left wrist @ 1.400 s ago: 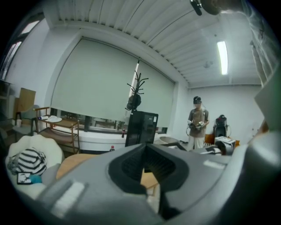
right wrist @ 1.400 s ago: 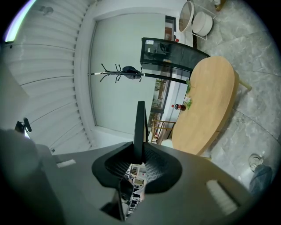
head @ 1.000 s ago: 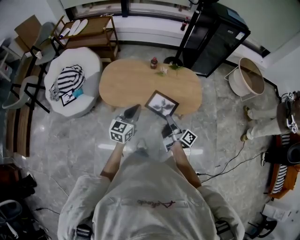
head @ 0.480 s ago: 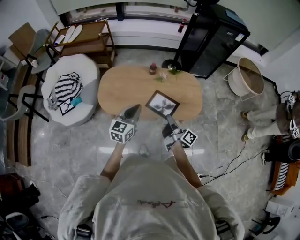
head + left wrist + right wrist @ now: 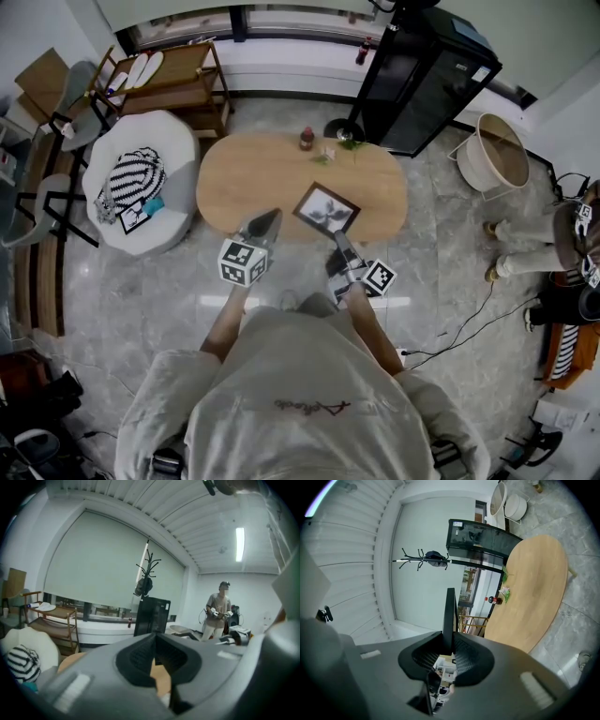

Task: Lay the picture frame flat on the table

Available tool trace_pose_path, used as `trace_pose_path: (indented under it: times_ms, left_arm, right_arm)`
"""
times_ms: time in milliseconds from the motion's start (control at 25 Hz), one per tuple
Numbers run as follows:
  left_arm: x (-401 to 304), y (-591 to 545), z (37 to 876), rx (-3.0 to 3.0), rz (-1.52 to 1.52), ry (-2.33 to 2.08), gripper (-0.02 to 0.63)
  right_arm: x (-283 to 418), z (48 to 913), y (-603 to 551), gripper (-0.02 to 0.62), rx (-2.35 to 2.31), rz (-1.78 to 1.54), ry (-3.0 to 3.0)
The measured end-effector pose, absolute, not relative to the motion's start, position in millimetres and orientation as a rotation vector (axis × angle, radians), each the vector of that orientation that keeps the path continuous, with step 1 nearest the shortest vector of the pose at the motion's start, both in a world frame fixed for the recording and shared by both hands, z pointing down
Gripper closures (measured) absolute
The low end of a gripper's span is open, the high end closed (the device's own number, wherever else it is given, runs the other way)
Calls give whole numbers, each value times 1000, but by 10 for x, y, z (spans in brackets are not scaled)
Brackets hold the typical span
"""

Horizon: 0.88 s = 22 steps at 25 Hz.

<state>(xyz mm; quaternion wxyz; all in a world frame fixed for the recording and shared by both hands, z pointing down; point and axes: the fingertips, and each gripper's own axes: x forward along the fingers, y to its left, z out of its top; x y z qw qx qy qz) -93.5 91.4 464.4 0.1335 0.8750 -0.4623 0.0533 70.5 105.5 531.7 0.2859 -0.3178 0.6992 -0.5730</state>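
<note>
The right hand-held gripper (image 5: 339,239) pinches the frame (image 5: 325,208), now carried forward over the tabletop (image 5: 253,169) below; laying flat remains. The left hand-held gripper (image 5: 264,225) is pressed together, empty.

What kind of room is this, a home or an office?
Probably a lounge corner in an office or lab rather than a home: a low oval wooden table, a white padded seat, a coat stand and a tall black cabinet.

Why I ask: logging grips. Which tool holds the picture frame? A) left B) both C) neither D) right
D: the right tool is clamped on the picture frame, seen edge-on between its jaws, while the left tool is shut on nothing.
</note>
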Motion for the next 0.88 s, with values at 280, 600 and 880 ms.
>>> trace_pose_path:
  times_ms: [280, 600, 880]
  left_arm:
    - [-940, 951, 4666, 2531, 161, -1336, 606]
    - [-905, 941, 4726, 2523, 172, -1327, 606]
    - [-842, 844, 4743, 2530, 172, -1321, 606]
  right_arm:
    - [695, 5310, 1062, 520, -848, -1531, 1876]
    - [736, 5349, 1079, 520, -851, -1535, 1863]
    - [773, 5360, 987, 520, -849, -1527, 1861]
